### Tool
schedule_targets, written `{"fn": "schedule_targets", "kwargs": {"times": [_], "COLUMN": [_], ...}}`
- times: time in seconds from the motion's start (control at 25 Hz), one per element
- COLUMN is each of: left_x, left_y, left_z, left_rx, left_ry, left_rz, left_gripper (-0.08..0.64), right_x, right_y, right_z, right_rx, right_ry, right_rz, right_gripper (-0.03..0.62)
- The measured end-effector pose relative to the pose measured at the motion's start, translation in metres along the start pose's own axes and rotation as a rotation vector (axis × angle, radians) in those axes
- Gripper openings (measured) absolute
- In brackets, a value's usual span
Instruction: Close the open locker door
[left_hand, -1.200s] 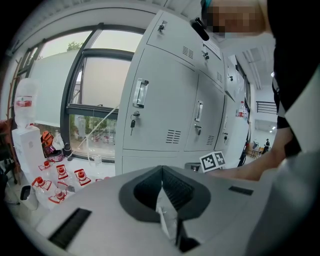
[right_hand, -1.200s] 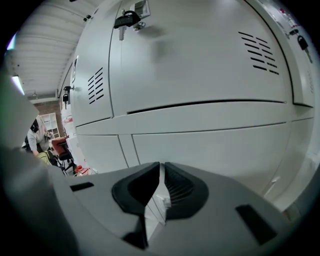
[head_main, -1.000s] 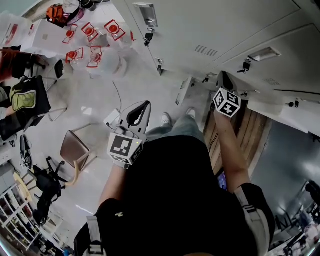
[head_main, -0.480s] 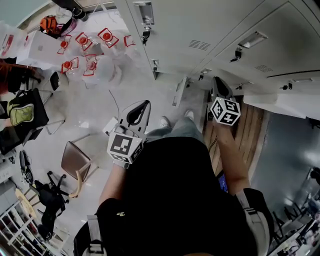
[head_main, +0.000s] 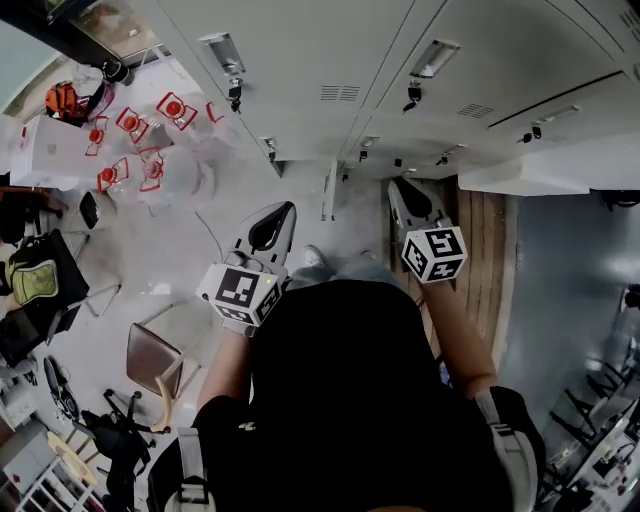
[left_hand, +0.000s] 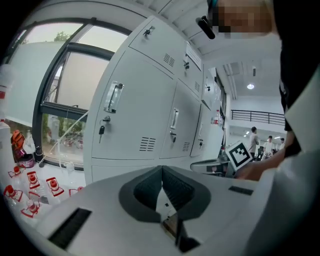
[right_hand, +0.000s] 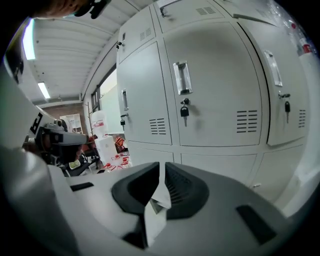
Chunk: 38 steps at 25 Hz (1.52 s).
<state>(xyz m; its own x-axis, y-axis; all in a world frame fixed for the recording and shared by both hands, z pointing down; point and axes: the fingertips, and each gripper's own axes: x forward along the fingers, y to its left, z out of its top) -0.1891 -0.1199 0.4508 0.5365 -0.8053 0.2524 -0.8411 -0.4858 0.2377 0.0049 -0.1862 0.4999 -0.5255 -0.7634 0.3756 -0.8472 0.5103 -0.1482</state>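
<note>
Head view: left gripper (head_main: 283, 212) and right gripper (head_main: 400, 190) (fingers pressed together, empty) flank the ajar grey metal locker door (head_main: 328, 190); seemingly the approach step, a push needed next.

A large dark-framed window (left_hand: 60, 80) lets daylight in beside the bank of grey lockers (head_main: 330, 50). On the pale floor (head_main: 190, 260) stands a brown chair (head_main: 150, 355), with a strip of wooden boards (head_main: 485, 260) further along. A strip light (right_hand: 44, 90) glows on the ribbed ceiling.

Bare floor (head_main: 365, 215) before the lockers (head_main: 330, 60) is free; a door (head_main: 540, 178) juts out right, bottles (head_main: 140, 140) crowd left.
</note>
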Motion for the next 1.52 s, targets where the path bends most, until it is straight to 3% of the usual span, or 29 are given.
{"fn": "schedule_targets", "kwargs": {"times": [0.2,0.68,1.2,1.52], "left_x": [0.029,0.083,0.093,0.092], "left_y": [-0.03,-0.114,-0.156,-0.162], "left_z": [0.013,0.05,0.077,0.076], "left_rx": [0.01,0.101,0.164,0.169], "left_ry": [-0.004,-0.012,-0.046,-0.036], "left_rz": [-0.069,-0.23,-0.29,-0.296], "left_gripper": [0.023,0.023,0.023,0.023], "right_x": [-0.037,-0.118,-0.15,-0.149], "right_y": [-0.003,-0.04,-0.052,-0.052], "right_z": [0.025,0.082,0.098,0.094], "right_rx": [-0.079,-0.129,-0.128,-0.126], "right_ry": [-0.033,-0.144,-0.226,-0.214], "right_rz": [0.019,0.022,0.033,0.034], "right_gripper": [0.051,0.051,0.051,0.051]}}
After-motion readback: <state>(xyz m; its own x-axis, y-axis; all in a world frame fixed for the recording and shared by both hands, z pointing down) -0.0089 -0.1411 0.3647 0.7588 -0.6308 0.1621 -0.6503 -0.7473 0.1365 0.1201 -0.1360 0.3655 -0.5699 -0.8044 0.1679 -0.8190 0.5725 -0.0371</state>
